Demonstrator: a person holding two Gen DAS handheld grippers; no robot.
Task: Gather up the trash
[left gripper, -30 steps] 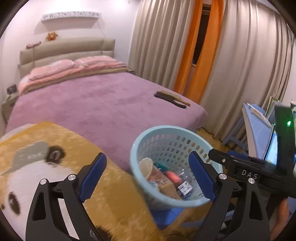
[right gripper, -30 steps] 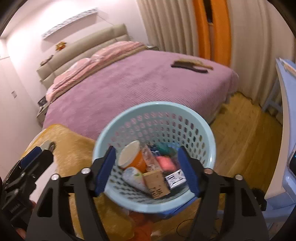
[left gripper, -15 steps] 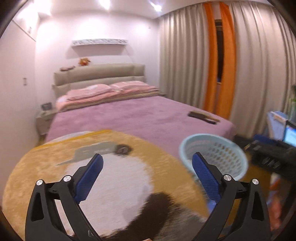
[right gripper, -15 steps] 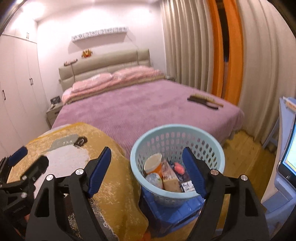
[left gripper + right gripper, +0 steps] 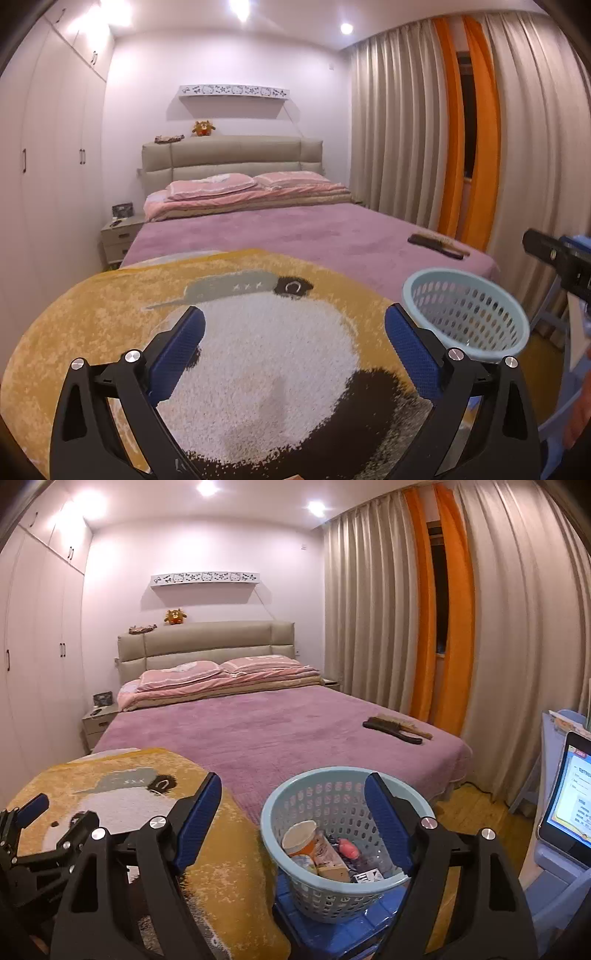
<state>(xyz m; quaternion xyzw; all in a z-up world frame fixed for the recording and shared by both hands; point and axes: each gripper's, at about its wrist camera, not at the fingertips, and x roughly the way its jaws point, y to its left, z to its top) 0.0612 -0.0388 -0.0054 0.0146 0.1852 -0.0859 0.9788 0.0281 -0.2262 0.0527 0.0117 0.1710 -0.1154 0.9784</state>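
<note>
A light blue perforated basket (image 5: 343, 890) stands on a blue stool (image 5: 332, 936) and holds trash: an orange paper cup (image 5: 301, 838), a pink piece (image 5: 349, 849) and cartons. It also shows in the left wrist view (image 5: 465, 314) at the right. My right gripper (image 5: 293, 819) is open and empty, above and in front of the basket. My left gripper (image 5: 293, 347) is open and empty over a round yellow panda rug (image 5: 258, 350); it also shows in the right wrist view (image 5: 22, 812) at the left edge.
A bed with a purple cover (image 5: 258, 731) fills the middle, with a dark brush (image 5: 397, 731) near its right edge. Curtains (image 5: 388, 627) hang at the right. A tablet (image 5: 569, 805) stands at the far right. A nightstand (image 5: 118, 236) sits left of the bed.
Both grippers have pulled back and tilted up from the basket. The left gripper has swung left, from the basket to over the panda rug. Both stay open.
</note>
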